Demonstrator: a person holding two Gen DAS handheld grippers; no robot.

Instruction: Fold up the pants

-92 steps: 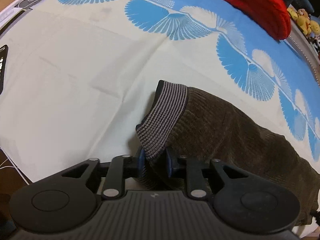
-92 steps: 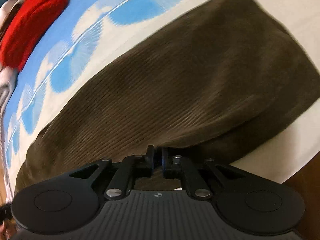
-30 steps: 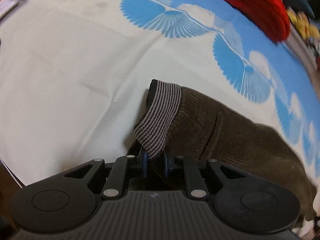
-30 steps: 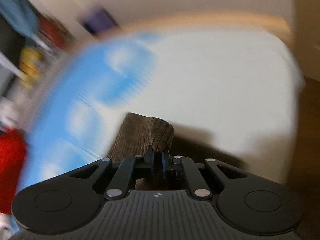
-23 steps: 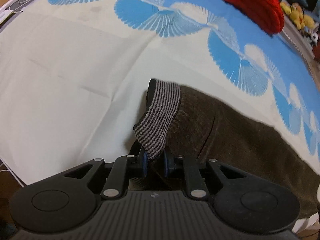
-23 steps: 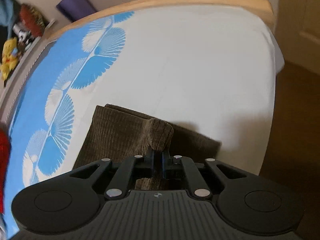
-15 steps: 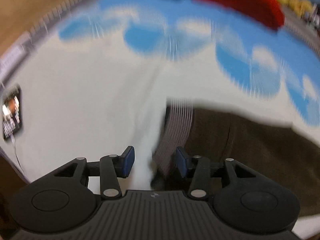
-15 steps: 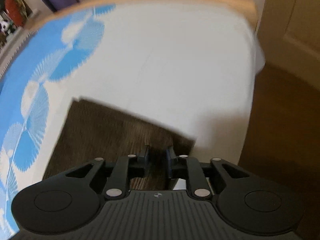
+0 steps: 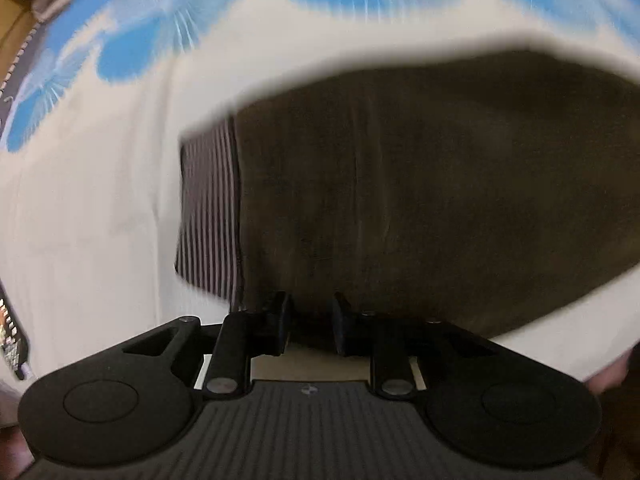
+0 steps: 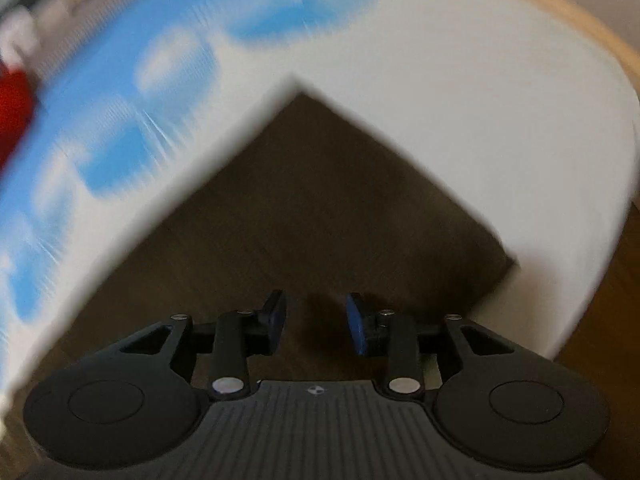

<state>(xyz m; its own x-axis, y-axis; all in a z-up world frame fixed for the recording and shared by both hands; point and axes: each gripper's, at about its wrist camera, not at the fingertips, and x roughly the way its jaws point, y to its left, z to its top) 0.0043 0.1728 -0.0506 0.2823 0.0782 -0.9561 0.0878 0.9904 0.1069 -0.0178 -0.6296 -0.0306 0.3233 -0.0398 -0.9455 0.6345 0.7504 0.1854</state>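
The brown corduroy pants (image 9: pixel 420 192) lie flat and folded on the white and blue bedspread (image 9: pixel 100 184). Their striped grey waistband (image 9: pixel 208 216) is at the left end in the left wrist view. My left gripper (image 9: pixel 310 326) is open and empty at the near edge of the pants, beside the waistband. In the right wrist view the pants (image 10: pixel 312 208) show a squared corner pointing away. My right gripper (image 10: pixel 316 324) is open and empty just above the pants' near part. Both views are blurred by motion.
A phone (image 9: pixel 12 340) lies at the bed's left edge. A red cushion (image 10: pixel 14 112) sits far left in the right wrist view. The wooden bed frame (image 10: pixel 560 4) curves along the far right, with brown floor (image 10: pixel 608 320) beyond the bed edge.
Both grippers have let go of the pants and opened. The lifted waistband and the lifted leg end now lie flat. Both cameras have swung over the pants.
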